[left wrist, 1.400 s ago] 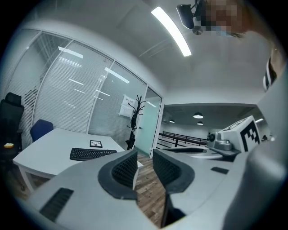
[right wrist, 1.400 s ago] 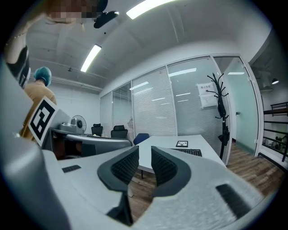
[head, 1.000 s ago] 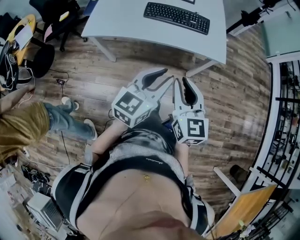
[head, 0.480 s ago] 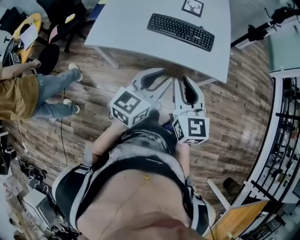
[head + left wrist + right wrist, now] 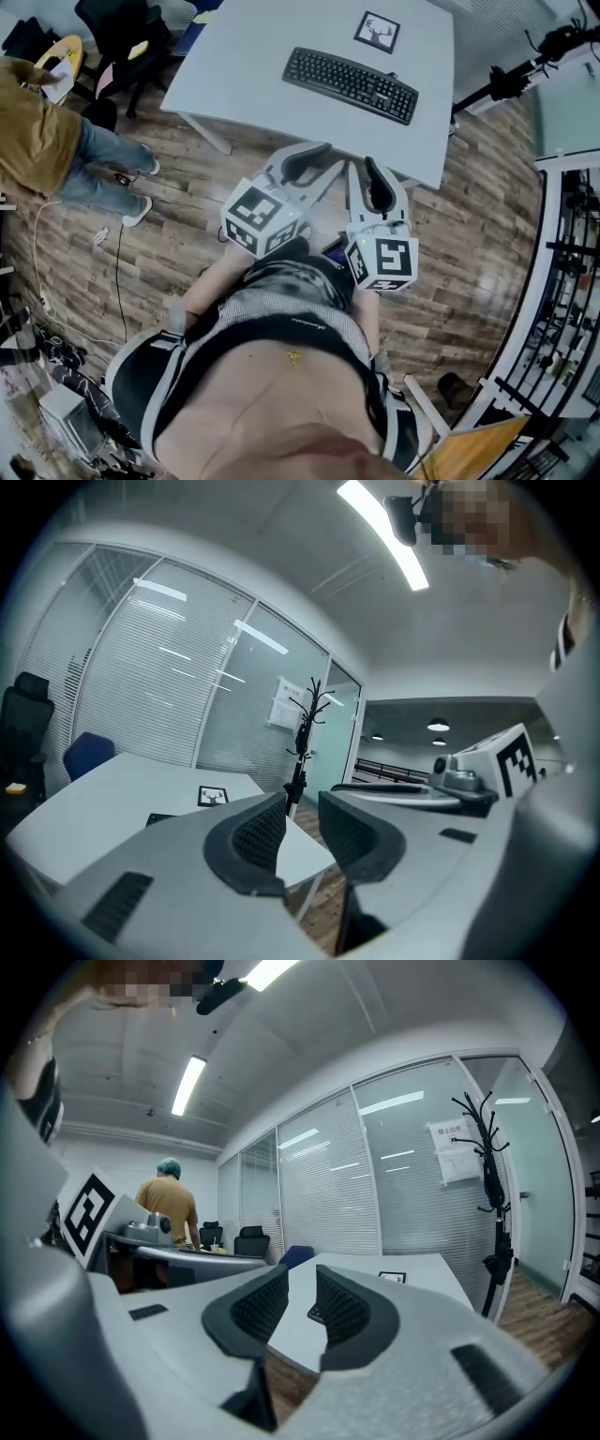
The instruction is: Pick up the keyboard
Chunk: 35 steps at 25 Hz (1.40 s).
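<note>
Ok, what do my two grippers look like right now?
The left gripper and right gripper match: light grey plastic bodies, two curved jaws lined with black ribbed pads, and a white cube with black square markers at the back of each.

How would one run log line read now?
keyboard: on table, untouched | left gripper: jaws open, empty | right gripper: jaws open, empty

Office: glass partitions with blinds (image 5: pixel 328 1176), swivel chairs (image 5: pixel 251 1239), white desk (image 5: pixel 244 66), coat stand (image 5: pixel 495 1194), ceiling strip lights (image 5: pixel 189 1084)
</note>
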Each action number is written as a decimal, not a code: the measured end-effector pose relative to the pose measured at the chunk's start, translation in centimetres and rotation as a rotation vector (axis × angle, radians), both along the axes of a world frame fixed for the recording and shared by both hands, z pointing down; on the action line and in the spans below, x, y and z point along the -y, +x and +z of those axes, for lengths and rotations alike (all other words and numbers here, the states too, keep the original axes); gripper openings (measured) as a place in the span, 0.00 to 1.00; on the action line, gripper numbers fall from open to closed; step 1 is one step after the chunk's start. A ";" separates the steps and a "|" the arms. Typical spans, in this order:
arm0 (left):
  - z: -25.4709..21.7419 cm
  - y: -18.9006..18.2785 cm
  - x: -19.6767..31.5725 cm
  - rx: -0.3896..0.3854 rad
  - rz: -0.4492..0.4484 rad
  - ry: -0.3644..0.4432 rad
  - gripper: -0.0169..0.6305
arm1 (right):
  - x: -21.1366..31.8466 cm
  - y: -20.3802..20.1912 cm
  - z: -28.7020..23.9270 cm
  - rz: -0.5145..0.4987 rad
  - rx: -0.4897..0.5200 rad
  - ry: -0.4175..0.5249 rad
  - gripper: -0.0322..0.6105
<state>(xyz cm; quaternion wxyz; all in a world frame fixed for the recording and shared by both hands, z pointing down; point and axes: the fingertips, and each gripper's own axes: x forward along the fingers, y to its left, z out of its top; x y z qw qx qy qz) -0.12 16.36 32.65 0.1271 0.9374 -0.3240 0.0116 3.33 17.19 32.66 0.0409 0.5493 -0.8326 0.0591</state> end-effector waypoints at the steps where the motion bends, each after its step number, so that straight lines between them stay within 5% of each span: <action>1: 0.0 0.4 0.4 -0.002 -0.001 0.002 0.17 | 0.4 0.4 0.0 -0.003 0.000 0.003 0.20; 35: -0.2 3.0 8.2 -0.003 0.012 0.010 0.17 | 7.9 2.9 0.1 0.019 0.025 0.005 0.21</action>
